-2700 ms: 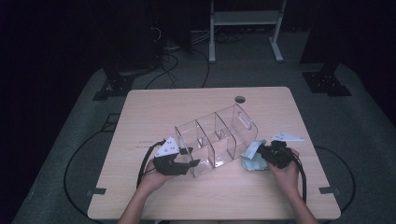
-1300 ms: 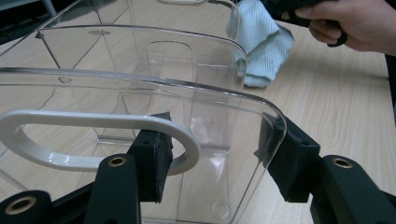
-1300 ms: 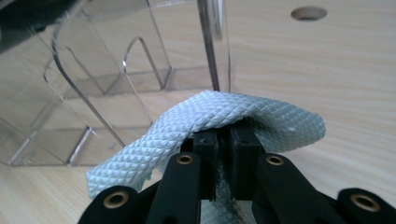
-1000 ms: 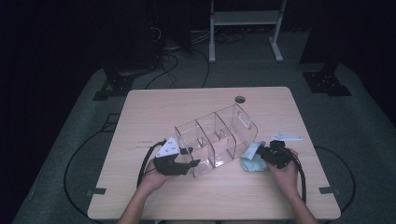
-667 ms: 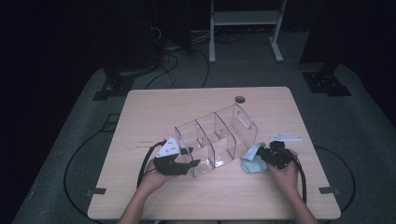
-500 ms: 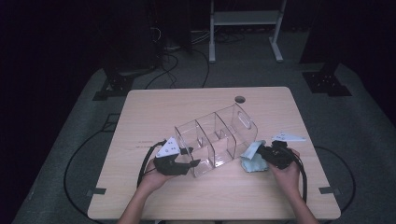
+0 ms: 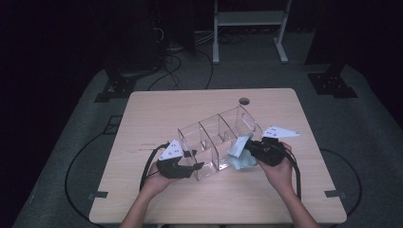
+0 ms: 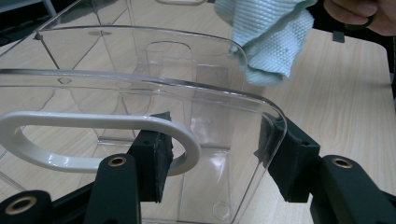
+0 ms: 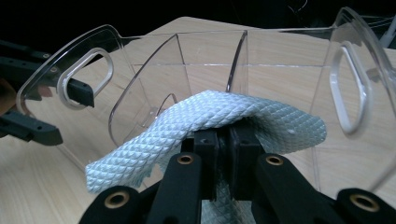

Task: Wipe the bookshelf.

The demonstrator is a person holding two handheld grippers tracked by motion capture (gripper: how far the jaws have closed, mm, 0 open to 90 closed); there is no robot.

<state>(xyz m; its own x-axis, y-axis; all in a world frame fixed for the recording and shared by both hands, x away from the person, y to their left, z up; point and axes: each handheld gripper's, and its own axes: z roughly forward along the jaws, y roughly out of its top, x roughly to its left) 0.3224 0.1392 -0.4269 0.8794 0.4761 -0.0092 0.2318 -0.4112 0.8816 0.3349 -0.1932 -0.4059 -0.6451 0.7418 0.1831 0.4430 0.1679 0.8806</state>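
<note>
A clear plastic organiser (image 7: pixel 216 142) with three compartments lies tipped on the worktop (image 7: pixel 157 111), roughly in the middle and a little toward the person. The left tongs (image 7: pixel 197 166) are clamped on its near end wall, one pad inside and one outside, right by the white-rimmed handle cut-out (image 8: pixel 93 142). That grip looks like the anchor for everything else.

The right tongs (image 7: pixel 247 148) are pressed together on a pale blue waffle-weave cloth (image 9: pixel 205 123), which drapes over the jaws and hangs just at the open side of the box, beside the end compartment at the right.

My guess is the cloth is meant to wipe the inside of the box. To do that well, I'd keep the left grip steady and the box tilted so the opening faces the cloth. The right tongs should go in cloth-first — so that fabric and not bare jaw meets the plastic — and sweep along the dividers (image 9: pixel 233 60) and into the corners. Too hard a push could slide the box or twist it out of the left pads.
</note>
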